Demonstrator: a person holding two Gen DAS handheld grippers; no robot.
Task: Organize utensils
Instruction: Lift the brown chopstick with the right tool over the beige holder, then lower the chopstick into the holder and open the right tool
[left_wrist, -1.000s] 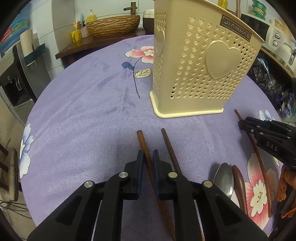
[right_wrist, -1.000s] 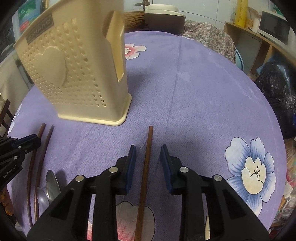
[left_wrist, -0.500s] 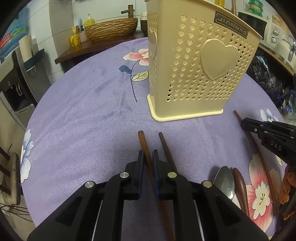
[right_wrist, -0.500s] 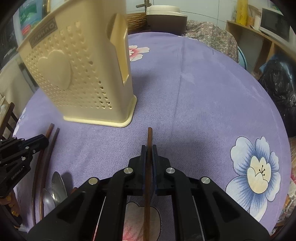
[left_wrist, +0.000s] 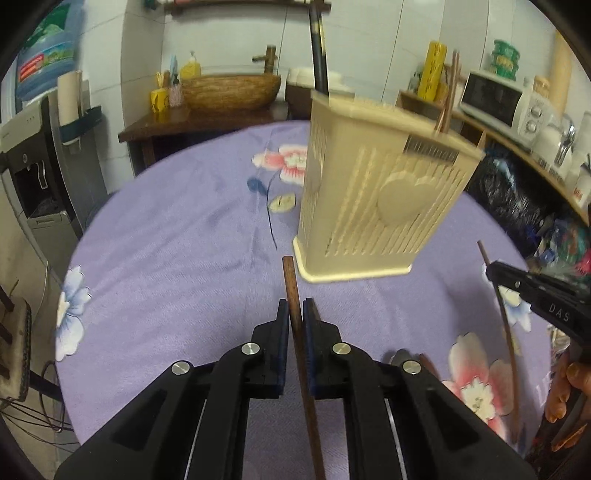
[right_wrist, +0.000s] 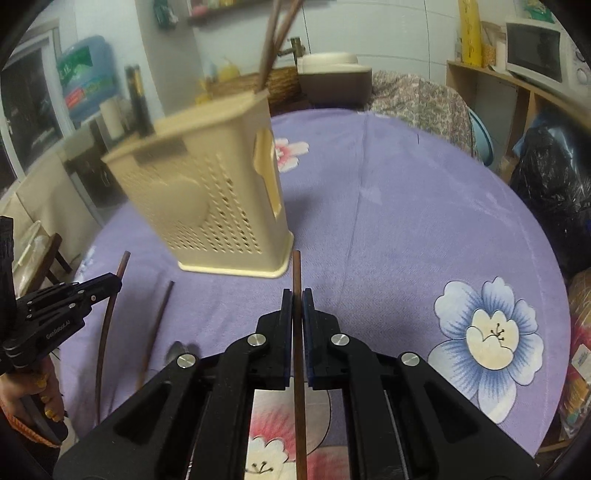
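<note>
The left gripper (left_wrist: 295, 317) is clamped on 1 brown chopstick (left_wrist: 291, 291), which runs up between the blue pads and juts past the tips toward the holder (left_wrist: 376, 206); its lower end passes back under the gripper body and out of the bottom of the left view; the right gripper (right_wrist: 297, 306) is likewise clamped on another chopstick (right_wrist: 296, 273), a thin dark stick that stands nearly straight up the right view, its tip just before the holder's base; its jaws have just been closing, and the stick sits pinched between them; the holder is a cream plastic box with small holes and a raised heart on its side, upright on the purple flowered cloth (left_wrist: 177, 266), near the middle of the round table; 2 brown sticks (right_wrist: 273, 37) and a dark handle (right_wrist: 138, 99) rise out of its top; in the right view 1 more chopstick (right_wrist: 155, 325) lies on the cloth left of the right gripper, beside the left gripper's stick, and a spoon bowl (right_wrist: 177, 349) shows just below it, partly hidden; a microwave (left_wrist: 498, 101) and a woven basin (left_wrist: 229, 92) sit on furniture behind the table; both views are blurred.
</note>
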